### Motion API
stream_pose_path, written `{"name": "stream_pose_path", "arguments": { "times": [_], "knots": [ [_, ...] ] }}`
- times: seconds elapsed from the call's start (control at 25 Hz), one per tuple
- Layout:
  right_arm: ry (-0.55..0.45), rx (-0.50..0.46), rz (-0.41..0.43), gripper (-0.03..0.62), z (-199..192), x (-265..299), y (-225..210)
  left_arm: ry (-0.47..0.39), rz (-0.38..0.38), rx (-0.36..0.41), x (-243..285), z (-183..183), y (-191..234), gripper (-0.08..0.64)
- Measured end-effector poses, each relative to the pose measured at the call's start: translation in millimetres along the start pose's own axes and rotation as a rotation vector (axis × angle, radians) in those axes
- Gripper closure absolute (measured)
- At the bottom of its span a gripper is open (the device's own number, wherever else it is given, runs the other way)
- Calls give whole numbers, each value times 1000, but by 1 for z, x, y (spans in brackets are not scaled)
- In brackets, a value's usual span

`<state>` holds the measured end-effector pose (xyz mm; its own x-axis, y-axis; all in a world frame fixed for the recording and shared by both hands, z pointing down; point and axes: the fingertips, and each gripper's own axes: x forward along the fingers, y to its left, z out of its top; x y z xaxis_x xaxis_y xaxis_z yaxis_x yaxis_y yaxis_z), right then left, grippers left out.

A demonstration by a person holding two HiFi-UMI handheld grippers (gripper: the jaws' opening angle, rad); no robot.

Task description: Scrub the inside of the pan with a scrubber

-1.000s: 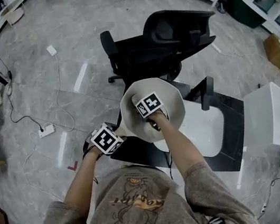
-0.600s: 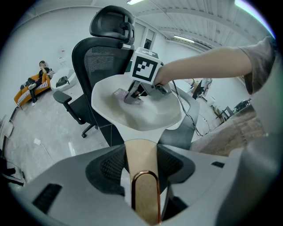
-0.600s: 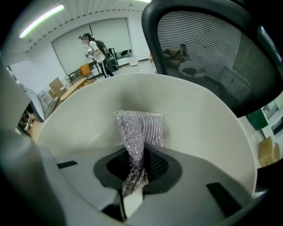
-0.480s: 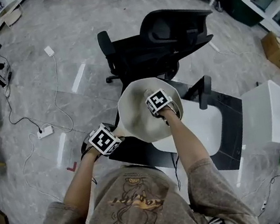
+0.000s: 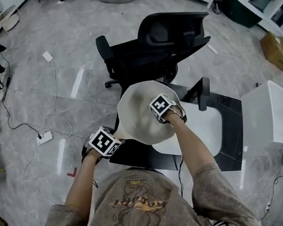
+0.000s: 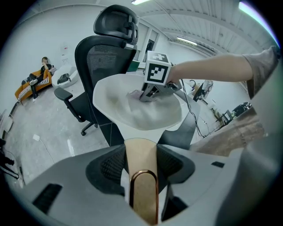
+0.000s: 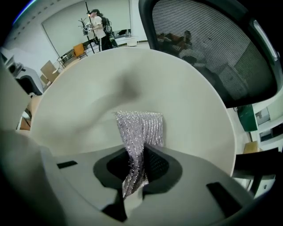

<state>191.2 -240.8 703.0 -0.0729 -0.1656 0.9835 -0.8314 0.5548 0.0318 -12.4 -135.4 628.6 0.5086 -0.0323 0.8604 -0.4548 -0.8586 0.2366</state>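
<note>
Both tongs loaded: left gripper [image 5: 112, 139] clamped on the handle [image 6: 141, 163] of the cream pan [image 5: 138, 100], right gripper [image 7: 137, 167] pinching a silver mesh scrubber [image 7: 142, 128] against the pan's inner floor, right of centre; scrubbing looks under way, remainder unclear.

In the head view, the marker cube [image 5: 161, 106] and my hand [image 5: 175, 117] hide the jaws of my right gripper [image 7: 136, 162] and the scrubber [image 7: 140, 130]. The pan handle [image 6: 141, 154] is mostly hidden there too, under my left gripper [image 6: 141, 173], and in the left gripper view its end is cut off at the bottom edge. The scrubber's lower end is tucked down between my right jaws, out of sight.
</note>
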Motion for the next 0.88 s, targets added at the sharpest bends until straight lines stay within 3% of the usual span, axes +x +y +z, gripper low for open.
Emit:
{"name": "stream_pose_path", "arguments": {
  "times": [0.24, 0.44, 0.56, 0.68, 0.88],
  "knots": [
    [-5, -19, -46, 517, -6, -1, 2, 25, 2, 7, 1, 0, -1, 324],
    [-58, -57, -3, 517, -4, -9, 21, 38, 20, 23, -5, 2, 0, 325],
    [-108, -48, 8, 517, -6, -19, 31, -49, 16, 0, -20, 19, 1, 365],
    [-210, -12, 14, 518, 1, -40, 39, -196, 41, -55, -43, 43, 8, 528],
    [-427, 68, 21, 518, 7, -92, 50, -348, 109, -75, -70, 75, 12, 541]
  ]
}}
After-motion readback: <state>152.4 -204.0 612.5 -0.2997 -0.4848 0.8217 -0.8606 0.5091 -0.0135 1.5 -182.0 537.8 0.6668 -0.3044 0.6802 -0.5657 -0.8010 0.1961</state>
